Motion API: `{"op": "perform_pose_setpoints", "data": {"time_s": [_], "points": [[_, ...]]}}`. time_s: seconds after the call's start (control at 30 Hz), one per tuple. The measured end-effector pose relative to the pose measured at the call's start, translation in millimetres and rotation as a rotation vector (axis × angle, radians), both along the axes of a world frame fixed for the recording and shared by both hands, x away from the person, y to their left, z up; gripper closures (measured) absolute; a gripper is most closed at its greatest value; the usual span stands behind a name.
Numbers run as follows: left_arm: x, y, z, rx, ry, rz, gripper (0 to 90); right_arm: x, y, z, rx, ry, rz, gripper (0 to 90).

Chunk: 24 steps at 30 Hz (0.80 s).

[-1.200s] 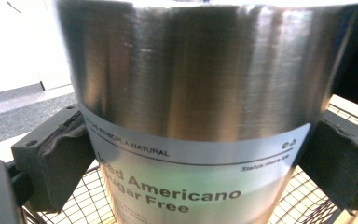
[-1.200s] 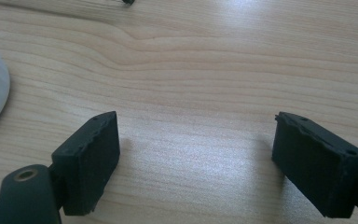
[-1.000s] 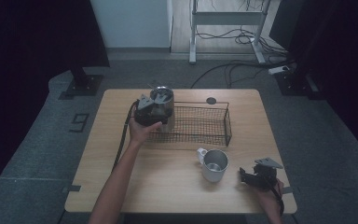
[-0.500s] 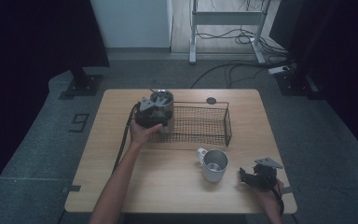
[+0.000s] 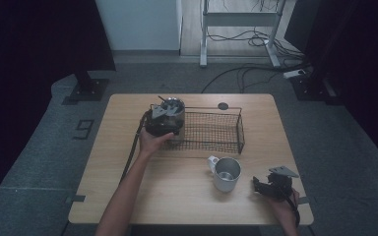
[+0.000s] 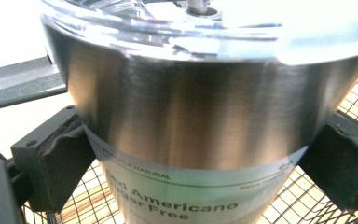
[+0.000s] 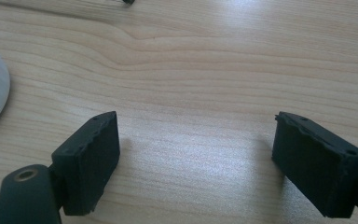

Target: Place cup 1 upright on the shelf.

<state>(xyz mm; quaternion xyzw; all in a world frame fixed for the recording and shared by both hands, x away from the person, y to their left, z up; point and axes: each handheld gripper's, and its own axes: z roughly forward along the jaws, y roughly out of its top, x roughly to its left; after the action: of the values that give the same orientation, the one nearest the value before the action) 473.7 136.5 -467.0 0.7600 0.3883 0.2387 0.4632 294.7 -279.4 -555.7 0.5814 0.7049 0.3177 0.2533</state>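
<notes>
A steel tumbler [image 5: 173,109] was clamped between the pads of the left gripper [image 5: 163,120], which were pressed against its two sides. It was held upright at the left end of the black wire basket [image 5: 239,129], at the far side of the wooden table [image 5: 128,187]. In the left gripper view the basket's mesh was seen behind and below the tumbler [image 6: 200,102]; whether its base rested on the mesh could not be told. The tumbler was closed by a clear lid [image 6: 168,28], and its contents were hidden.

A white mug [image 5: 225,173] was stood in front of the basket, apart from it, with its handle turned to the left and its bare metal inside shown.

On the tumbler's pale label [image 6: 186,200] the words "Americano" and "Sugar Free" could be read, and above them, in small print, "A NATURAL".

The right gripper [image 5: 263,186] was rested near the table's front right corner, just right of the mug, its jaws released and spread over bare wood [image 7: 196,158].

Compared with a second earlier, the tumbler and left gripper were found slightly lower in the high view; the mug, the basket and the right gripper were left unchanged.
</notes>
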Motion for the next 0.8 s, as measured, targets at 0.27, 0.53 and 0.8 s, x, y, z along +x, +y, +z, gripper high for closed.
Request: {"op": "perform_pose_setpoints", "data": {"time_s": [0.27,0.53,0.8], "points": [[-2.1,-1.6,-7.9,0.033,0.023,0.011,4.4,0.4,-0.3,0.0,-0.001,-0.001,0.004,14.6],[-6.0,2.6,-11.9,0.009,0.041,0.026,4.3,0.9,-0.4,0.1,0.000,0.002,0.005,14.5],[-12.1,1.4,-10.4,0.021,0.063,0.035,4.1,0.9,-0.3,0.1,0.001,0.002,0.004,14.5]]}}
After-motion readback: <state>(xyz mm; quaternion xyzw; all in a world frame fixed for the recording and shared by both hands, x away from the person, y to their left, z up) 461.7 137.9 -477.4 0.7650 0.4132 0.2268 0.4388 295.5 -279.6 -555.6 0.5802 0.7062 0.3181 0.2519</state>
